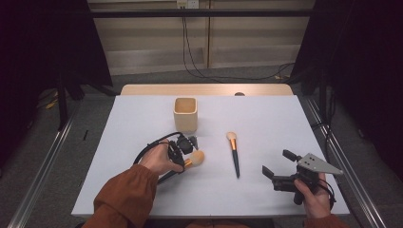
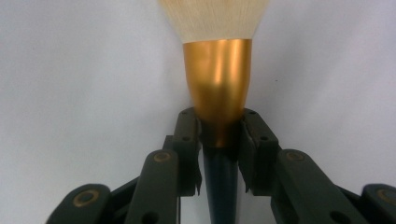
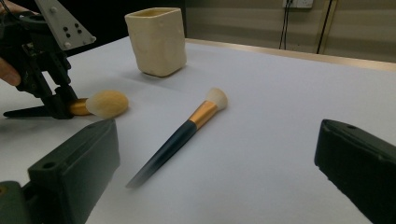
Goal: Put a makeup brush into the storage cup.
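Observation:
A large makeup brush with a gold ferrule (image 2: 219, 84) and a fluffy cream head (image 1: 197, 157) lies low over the white table, left of centre. My left gripper (image 1: 187, 160) is shut on it where the ferrule meets the dark handle; both pads (image 2: 187, 140) press its sides. From the right gripper view the same brush (image 3: 105, 103) sits in that gripper (image 3: 60, 105). A slimmer brush (image 1: 233, 154) (image 3: 187, 130) lies loose on the table, bristles pointing away. My right gripper (image 1: 278, 163) (image 3: 217, 158) hovers at the right front, open and empty.
A cream square cup (image 1: 185, 114) (image 3: 156, 41) stands upright behind the two brushes. The white table (image 1: 275, 118) has free room at the right and the far left. A black cable loops by the left hand (image 1: 147, 152).

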A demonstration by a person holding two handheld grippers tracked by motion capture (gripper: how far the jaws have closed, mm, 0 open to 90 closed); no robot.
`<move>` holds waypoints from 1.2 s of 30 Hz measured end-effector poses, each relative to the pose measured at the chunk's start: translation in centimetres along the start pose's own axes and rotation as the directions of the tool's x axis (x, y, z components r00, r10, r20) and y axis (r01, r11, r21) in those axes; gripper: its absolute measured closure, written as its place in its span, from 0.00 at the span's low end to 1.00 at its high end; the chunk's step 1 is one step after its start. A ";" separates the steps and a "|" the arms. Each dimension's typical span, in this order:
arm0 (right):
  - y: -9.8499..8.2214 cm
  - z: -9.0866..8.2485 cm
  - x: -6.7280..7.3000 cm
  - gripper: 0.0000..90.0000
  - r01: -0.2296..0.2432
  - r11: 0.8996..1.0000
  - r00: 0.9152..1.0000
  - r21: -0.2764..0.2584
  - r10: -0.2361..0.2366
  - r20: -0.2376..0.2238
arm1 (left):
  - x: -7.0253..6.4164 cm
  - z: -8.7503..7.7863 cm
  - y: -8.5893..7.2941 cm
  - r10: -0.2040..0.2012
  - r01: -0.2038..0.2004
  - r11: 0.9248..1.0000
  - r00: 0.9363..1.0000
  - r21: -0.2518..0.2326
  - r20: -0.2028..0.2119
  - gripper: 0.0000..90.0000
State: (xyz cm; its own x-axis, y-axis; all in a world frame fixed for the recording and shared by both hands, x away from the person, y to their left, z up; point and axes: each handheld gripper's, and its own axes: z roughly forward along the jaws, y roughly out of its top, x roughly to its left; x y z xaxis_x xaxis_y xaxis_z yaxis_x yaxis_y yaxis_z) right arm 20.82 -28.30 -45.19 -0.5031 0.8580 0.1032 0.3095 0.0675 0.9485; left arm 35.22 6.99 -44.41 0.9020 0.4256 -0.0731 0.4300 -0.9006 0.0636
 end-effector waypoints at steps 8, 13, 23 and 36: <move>0.0 0.0 0.0 0.00 -0.005 1.000 1.000 0.003 0.005 0.001 | 0.5 -0.1 -0.3 -0.013 0.014 1.000 0.999 -0.020 0.032 0.79; 0.0 0.0 0.0 0.00 -0.002 1.000 1.000 0.003 0.002 0.000 | 0.8 -0.2 -0.6 -0.026 0.029 0.999 0.998 -0.046 0.054 0.79; 0.0 0.0 0.0 0.00 -0.003 1.000 1.000 0.004 0.003 0.003 | 2.3 -1.5 -1.7 -0.101 0.113 0.982 0.992 -0.154 0.082 0.79; 0.0 0.0 0.0 0.00 -0.003 1.000 1.000 0.003 0.003 0.004 | 3.6 -3.0 -3.9 -0.192 0.233 0.914 0.970 -0.332 0.152 0.79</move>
State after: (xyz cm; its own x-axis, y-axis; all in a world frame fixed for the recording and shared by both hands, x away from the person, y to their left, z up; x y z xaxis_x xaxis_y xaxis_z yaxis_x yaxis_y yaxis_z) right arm 20.85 -28.29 -45.23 -0.4991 0.8601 0.1053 0.3136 0.0660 0.9473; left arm 36.95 12.27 -41.92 0.7863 0.5718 -0.2340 0.6158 -0.6950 0.3712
